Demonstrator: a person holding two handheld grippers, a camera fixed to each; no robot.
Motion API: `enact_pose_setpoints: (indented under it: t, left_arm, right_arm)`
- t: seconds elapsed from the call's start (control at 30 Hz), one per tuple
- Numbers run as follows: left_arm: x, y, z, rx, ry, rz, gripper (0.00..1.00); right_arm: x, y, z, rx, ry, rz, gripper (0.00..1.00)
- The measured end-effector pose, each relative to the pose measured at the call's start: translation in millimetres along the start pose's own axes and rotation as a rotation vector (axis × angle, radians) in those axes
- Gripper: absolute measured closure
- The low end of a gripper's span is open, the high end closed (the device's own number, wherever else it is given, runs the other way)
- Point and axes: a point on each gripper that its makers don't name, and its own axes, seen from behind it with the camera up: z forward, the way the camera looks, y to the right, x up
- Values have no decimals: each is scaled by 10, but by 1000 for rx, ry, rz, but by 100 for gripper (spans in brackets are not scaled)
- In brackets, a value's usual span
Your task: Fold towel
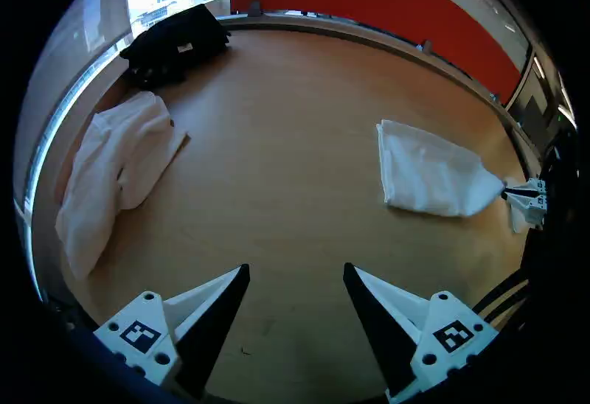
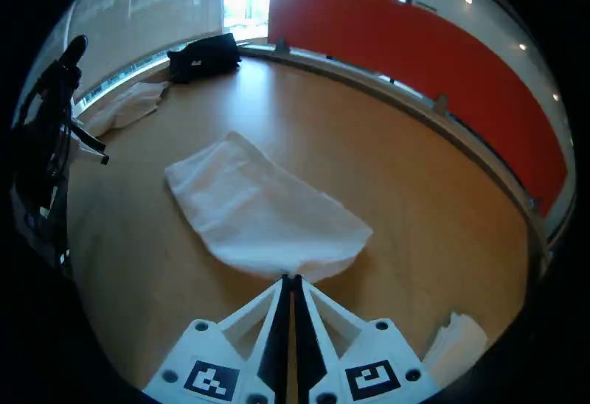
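Observation:
A white towel (image 2: 258, 209) lies partly folded on the wooden table (image 2: 413, 183), its near corner drawn to a point. My right gripper (image 2: 290, 279) is shut on that corner, the fingers pressed together with the cloth between them. In the left gripper view the same towel (image 1: 431, 172) lies at the right, and the right gripper (image 1: 527, 196) pinches its right-hand tip. My left gripper (image 1: 295, 267) hangs open over bare wood, well away from the towel, with nothing between its fingers. In the right gripper view the left gripper (image 2: 92, 150) stands at the far left edge.
A second crumpled white cloth (image 1: 114, 172) lies near the table's left edge. A black bag (image 1: 177, 43) sits at the far corner by the window. A red panel (image 1: 383, 6) runs behind the table. A small white stack (image 2: 457, 338) rests at the near right.

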Motion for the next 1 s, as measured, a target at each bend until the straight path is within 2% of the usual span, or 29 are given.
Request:
enact_pose_setpoints:
  t: [0.23,0.57,1.0]
  left_arm:
    - [38,17,-16,-5,7,-3,6]
    - [59,66,-18,-15,11,-2,6]
    - [47,53,-59,-15,16,-14,6]
  right_arm:
    - [473,-23,-63,6,62,-83,97]
    - [1036,-86,-110,21,139,-169,97]
    - [1288,-217,-51,56,153,-252,97]
